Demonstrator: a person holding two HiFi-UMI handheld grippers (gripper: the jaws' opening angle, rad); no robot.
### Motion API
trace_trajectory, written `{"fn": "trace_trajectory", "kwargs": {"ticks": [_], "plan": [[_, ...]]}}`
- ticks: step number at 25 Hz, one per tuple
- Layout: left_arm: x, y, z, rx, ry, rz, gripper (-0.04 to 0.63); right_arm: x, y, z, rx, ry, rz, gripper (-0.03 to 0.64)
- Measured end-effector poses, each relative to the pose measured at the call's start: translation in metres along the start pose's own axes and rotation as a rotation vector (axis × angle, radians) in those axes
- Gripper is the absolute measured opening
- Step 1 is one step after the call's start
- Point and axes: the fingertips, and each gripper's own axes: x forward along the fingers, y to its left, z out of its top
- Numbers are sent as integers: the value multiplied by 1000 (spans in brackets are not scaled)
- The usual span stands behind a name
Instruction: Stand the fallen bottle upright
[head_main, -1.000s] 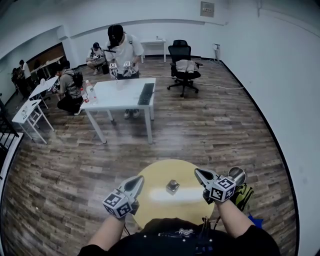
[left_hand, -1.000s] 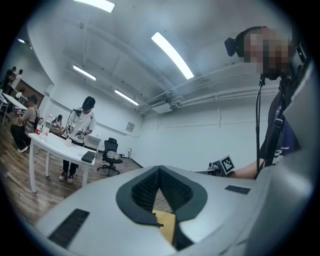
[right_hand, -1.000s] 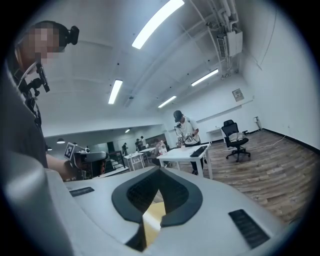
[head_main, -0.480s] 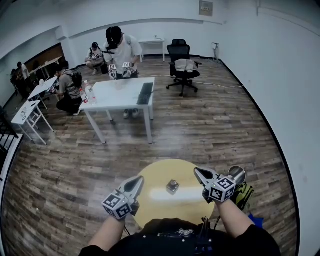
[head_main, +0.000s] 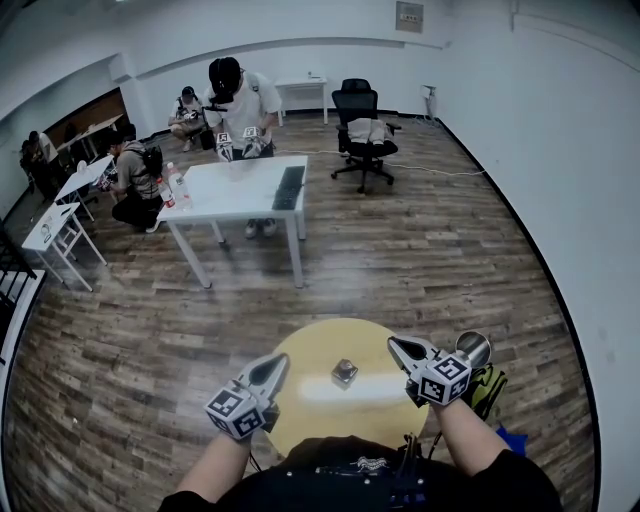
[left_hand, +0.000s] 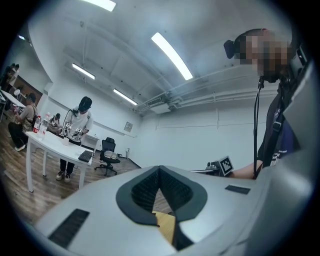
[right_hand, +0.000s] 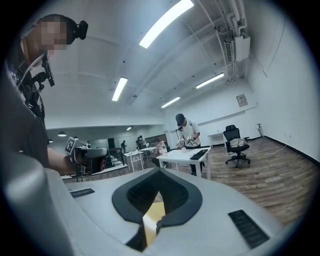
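One small dark bottle (head_main: 345, 373) sits near the middle of the round yellow table (head_main: 315, 345), with nothing else on the tabletop. From the head view it reads as a squat shape with a lighter top. It is too small to tell for certain whether it lies on its side or already stands on its base.

The left gripper (head_main: 276, 362) is at the table's near left edge and the right gripper (head_main: 396, 345) at its near right edge. Both point roughly level across the table, both flank the bottle, and both are well apart from it. Each gripper's own view shows its dark pads pressed together at the tips with nothing pinched between them; only a sliver of yellow tabletop shows through the gap below the pads.

Beyond the round table, wooden floor runs to a white table (head_main: 245, 190) where a person (head_main: 235, 95) stands, with an office chair (head_main: 362, 130) further back.

My judgement is that no hold is in hand, so this is either the pause before the reach or the pause after the job. If the bottle is indeed down, the next move calls for one gripper to spread its jaws, lower to the bottle, close on its body and tip it onto its base, releasing gently because so short a bottle could roll.
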Motion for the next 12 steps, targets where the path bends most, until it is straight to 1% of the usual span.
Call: {"fn": "trace_trajectory", "kwargs": {"ticks": [12], "plan": [[-8, -7, -1, -3, 4, -5, 6, -3, 10, 0, -7, 2, 13, 20]]}}
